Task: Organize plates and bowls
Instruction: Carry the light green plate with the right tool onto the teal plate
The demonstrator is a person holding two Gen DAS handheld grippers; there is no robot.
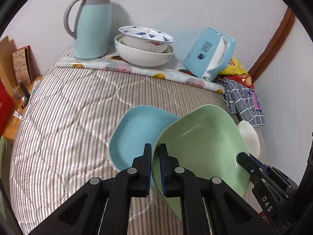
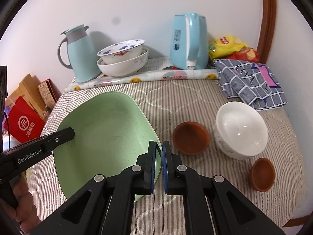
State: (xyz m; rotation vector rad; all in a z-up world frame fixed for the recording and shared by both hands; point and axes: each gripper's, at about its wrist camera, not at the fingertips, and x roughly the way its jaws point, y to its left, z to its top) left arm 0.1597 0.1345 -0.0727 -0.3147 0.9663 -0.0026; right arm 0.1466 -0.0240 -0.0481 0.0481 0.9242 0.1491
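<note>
Both grippers hold one green plate (image 1: 203, 148), tilted above the striped bed cover. My left gripper (image 1: 155, 146) is shut on its left rim. My right gripper (image 2: 159, 144) is shut on its right rim (image 2: 109, 137); it shows in the left wrist view (image 1: 242, 157). A blue plate (image 1: 137, 135) lies on the cover, partly under the green one. A white bowl (image 2: 241, 129) and two small brown bowls (image 2: 190, 138) (image 2: 263, 174) sit to the right. Two stacked white bowls (image 1: 144, 47) stand at the back.
At the back stand a teal thermos jug (image 1: 92, 23) and a blue kettle (image 2: 187, 41), on a rolled fruit-print mat (image 2: 148, 77). A checked cloth (image 2: 250, 82) and snack bags (image 2: 228, 46) lie back right. Boxes and a red bag (image 2: 25, 123) are left of the bed.
</note>
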